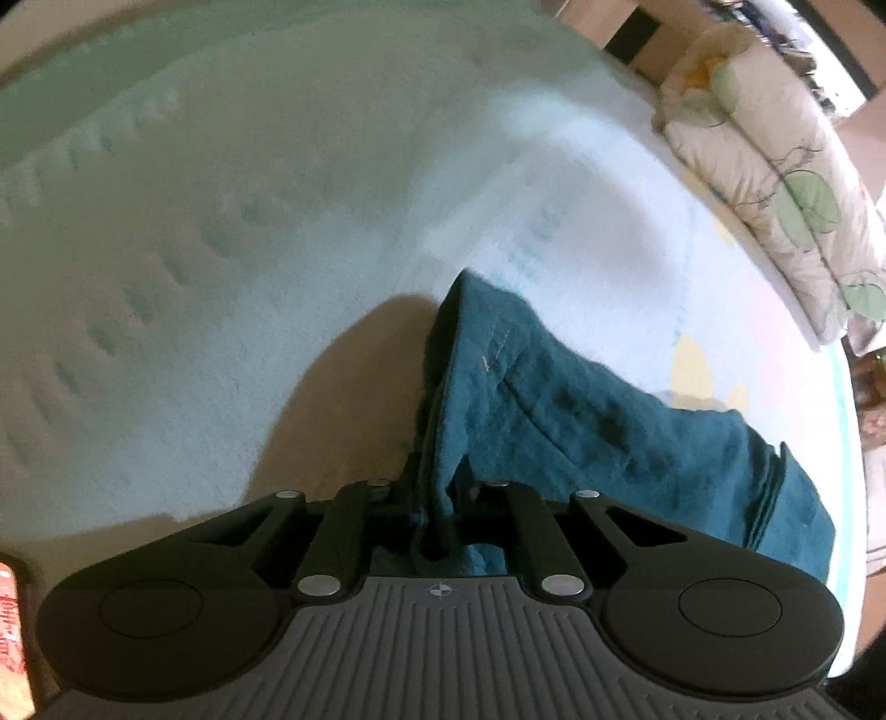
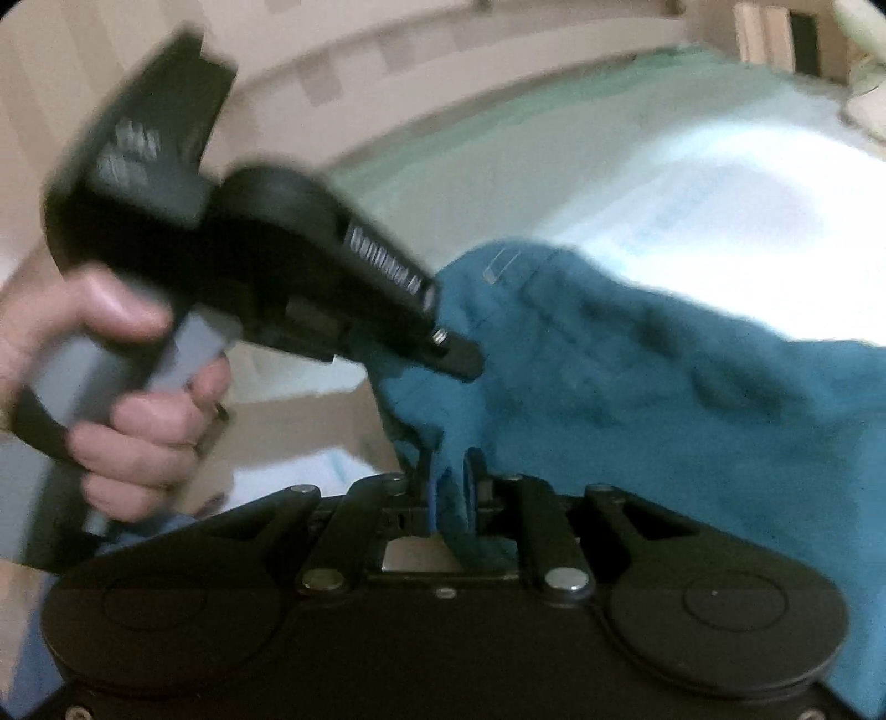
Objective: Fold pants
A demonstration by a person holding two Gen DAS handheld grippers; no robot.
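Observation:
The teal pants [image 1: 581,410] hang bunched above a pale fuzzy blanket [image 1: 221,277], with a fold rising in front of me and the rest trailing down to the right. My left gripper [image 1: 437,515] is shut on an edge of the cloth, which runs down between its fingers. In the right wrist view the pants [image 2: 664,387] fill the right half. My right gripper [image 2: 451,487] is closed on another gathered edge, with cloth pinched between its pads. The left gripper [image 2: 465,357] bites the same cloth just above, held by a hand [image 2: 138,399].
A folded quilt with a green leaf print [image 1: 775,183] lies along the bed's right side. Wooden furniture [image 1: 626,33] stands beyond the far corner. A red and white packet [image 1: 8,626] shows at the lower left edge. A wall [image 2: 387,83] lies behind.

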